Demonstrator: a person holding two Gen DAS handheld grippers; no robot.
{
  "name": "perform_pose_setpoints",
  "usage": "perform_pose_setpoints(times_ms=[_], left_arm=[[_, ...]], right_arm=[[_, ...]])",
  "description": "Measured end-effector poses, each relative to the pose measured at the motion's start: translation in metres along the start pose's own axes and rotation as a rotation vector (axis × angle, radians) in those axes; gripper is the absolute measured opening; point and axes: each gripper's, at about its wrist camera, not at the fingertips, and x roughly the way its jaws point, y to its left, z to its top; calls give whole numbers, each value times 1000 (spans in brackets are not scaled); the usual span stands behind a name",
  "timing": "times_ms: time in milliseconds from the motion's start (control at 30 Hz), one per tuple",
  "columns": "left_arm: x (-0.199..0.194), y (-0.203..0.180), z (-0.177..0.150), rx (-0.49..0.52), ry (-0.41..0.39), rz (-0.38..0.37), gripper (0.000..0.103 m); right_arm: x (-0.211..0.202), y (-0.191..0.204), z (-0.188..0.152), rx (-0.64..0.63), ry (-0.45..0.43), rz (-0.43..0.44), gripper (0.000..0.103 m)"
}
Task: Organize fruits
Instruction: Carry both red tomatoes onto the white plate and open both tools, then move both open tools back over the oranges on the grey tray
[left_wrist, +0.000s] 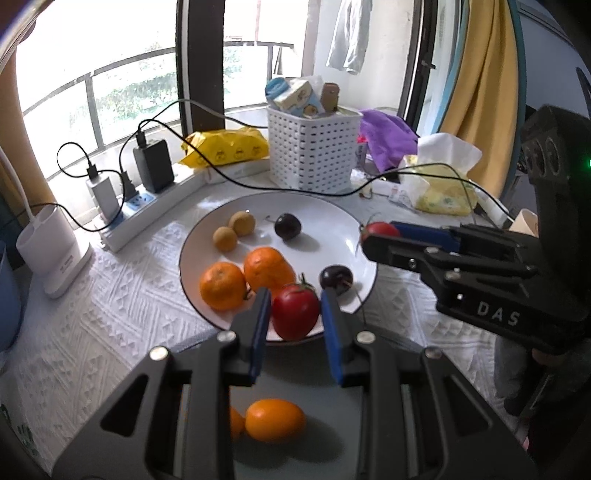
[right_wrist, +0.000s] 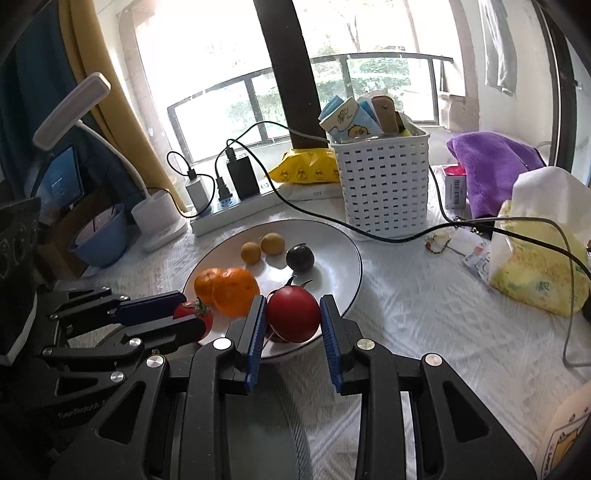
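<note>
On the round white plate (left_wrist: 343, 221) are counted two oranges (left_wrist: 221, 285), two tan longans (left_wrist: 242, 222) and two dark cherries (left_wrist: 287, 226); two red tomatoes are held over its near rim, one clamped in the left gripper (left_wrist: 295, 312), the other (right_wrist: 293, 314) in the right gripper (right_wrist: 293, 314). Behind the plate a perforated white basket (right_wrist: 384, 188) is seen (a black cable (right_wrist: 317, 214) trails before it), with a power strip (left_wrist: 140, 210) to the plate's left. Two more oranges (left_wrist: 275, 419) lie on a grey dish (left_wrist: 295, 387) nearer than the plate, on a textured white cloth (right_wrist: 424, 325).
</note>
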Motion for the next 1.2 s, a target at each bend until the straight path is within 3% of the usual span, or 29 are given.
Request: perform_pose_setpoints(times_ms=[300, 433, 1200], left_arm=[[6, 10, 1, -30, 13, -4, 30], [1, 14, 1, -44, 0, -5, 46], [-60, 29, -26, -99, -83, 24, 46]], right_arm=[[10, 2, 6, -7, 3, -5, 32], [9, 1, 7, 7, -1, -16, 32], [-23, 44, -6, -57, -9, -15, 32]])
